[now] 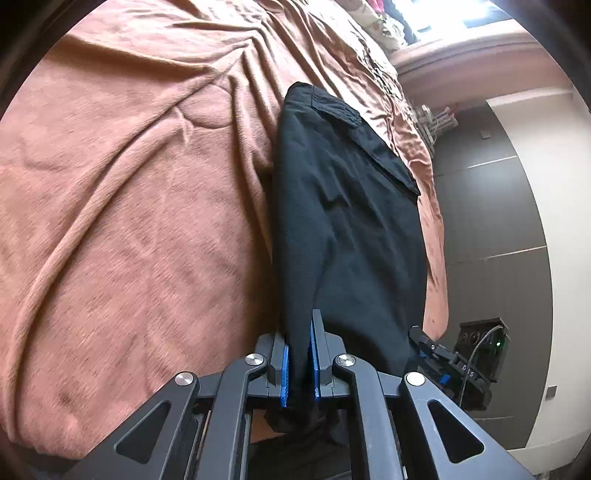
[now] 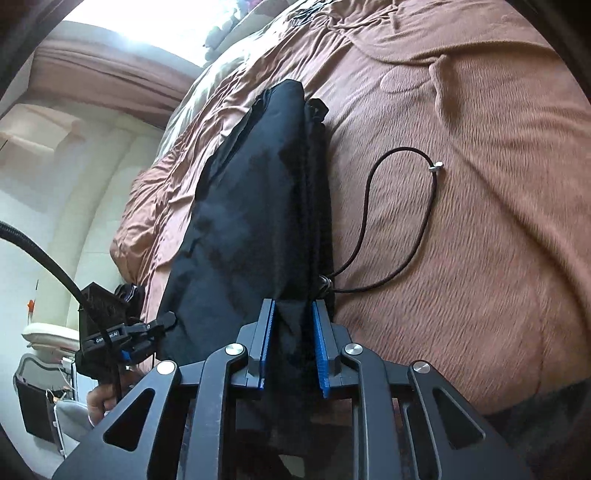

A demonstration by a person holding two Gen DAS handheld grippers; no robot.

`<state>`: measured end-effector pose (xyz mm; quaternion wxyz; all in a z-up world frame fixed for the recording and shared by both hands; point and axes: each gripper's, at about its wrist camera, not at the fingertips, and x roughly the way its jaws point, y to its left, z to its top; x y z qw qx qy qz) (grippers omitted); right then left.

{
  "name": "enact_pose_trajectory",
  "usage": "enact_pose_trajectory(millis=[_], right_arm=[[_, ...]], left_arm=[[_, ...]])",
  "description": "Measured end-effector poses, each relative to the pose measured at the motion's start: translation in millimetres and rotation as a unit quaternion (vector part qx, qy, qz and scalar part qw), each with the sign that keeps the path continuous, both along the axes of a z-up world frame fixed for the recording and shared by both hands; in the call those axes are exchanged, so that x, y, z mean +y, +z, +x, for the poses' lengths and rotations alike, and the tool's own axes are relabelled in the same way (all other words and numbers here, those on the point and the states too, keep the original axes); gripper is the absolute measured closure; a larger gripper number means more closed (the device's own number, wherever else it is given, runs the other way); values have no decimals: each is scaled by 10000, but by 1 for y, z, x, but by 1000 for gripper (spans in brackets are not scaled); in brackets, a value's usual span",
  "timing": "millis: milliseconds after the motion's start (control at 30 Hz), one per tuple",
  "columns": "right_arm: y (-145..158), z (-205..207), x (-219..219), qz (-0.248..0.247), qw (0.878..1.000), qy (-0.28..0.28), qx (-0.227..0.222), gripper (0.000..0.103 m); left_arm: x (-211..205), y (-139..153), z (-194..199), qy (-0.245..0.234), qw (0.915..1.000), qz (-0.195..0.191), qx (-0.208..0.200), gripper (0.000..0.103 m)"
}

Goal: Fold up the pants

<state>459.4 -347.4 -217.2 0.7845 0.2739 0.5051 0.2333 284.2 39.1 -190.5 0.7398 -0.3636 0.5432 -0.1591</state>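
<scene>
The black pants (image 1: 343, 206) hang stretched between both grippers over a rust-brown bedspread (image 1: 129, 184). My left gripper (image 1: 299, 332) is shut on one edge of the pants, cloth bunched between its blue pads. My right gripper (image 2: 293, 314) is shut on the other edge of the pants (image 2: 258, 206). A pocket flap shows on the pants in the left wrist view. A black drawstring (image 2: 399, 214) with a metal tip trails from the waistband onto the bedspread (image 2: 480, 221). Each gripper shows in the other's view, the right gripper (image 1: 443, 354) and the left gripper (image 2: 147, 328).
The bed's edge runs beside the pants, with grey floor (image 1: 491, 221) beyond it. A bright window (image 2: 147, 22) and pink curtain lie past the bed. A black cable (image 2: 40, 254) runs to the left gripper. A chair and white items (image 2: 40, 369) stand by the wall.
</scene>
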Motion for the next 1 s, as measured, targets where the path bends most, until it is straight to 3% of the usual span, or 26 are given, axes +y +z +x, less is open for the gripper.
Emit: enact_pose_trajectory(millis=[333,533,600,667,700,1000], right_arm=[[8,-8,15,-283,9994,175,-86,87],[25,0,15,-483,9984,241,-165,87],[33,8,14,-516,9979,261,-291,80],[38,18,11,-436,9980,211,-397,56],[39,21,10,-409,9981,198,-425,53],[25,72,22,-303,9988,305,-235,52]], left_arm=[[7,-5,6,-49,9999,109,66,94],[5,-3,20,-208,9995,214,142,86],[5,-3,28,-205,9993,273,126,71],[7,-1,35,-125,9995,266,72,55],[9,1,38,-86,9996,269,34,49],[17,-3,69,70,9998,182,-67,48]])
